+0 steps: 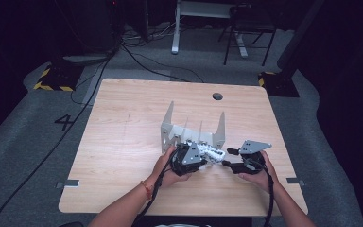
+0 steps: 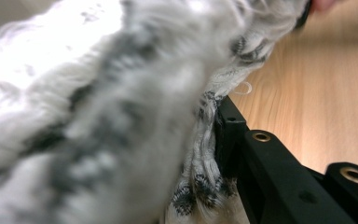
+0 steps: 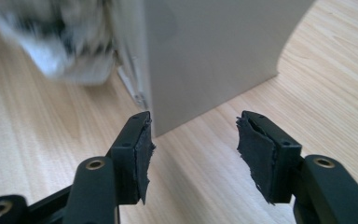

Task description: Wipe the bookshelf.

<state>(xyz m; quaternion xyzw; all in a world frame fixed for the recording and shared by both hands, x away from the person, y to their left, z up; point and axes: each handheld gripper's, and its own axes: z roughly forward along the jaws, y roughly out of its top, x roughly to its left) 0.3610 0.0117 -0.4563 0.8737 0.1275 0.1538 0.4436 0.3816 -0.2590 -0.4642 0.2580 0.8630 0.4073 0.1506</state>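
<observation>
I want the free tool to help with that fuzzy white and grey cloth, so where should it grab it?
Probably the loose end of the cloth that sticks out right of the left tool, which is already shut on it. Bring the open right tool in level from the right, clear of the grey rack behind.

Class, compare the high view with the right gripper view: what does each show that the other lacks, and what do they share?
High view alone: both of the person's forearms, the left tongs shut on the grey-and-white knitted cloth, the whole table, the grey floor and a chair.

Right gripper view alone: the right tongs up close, pads frayed, jaws open with nothing between them.

Both: the wooden tabletop, the grey metal rack and the cloth.
</observation>
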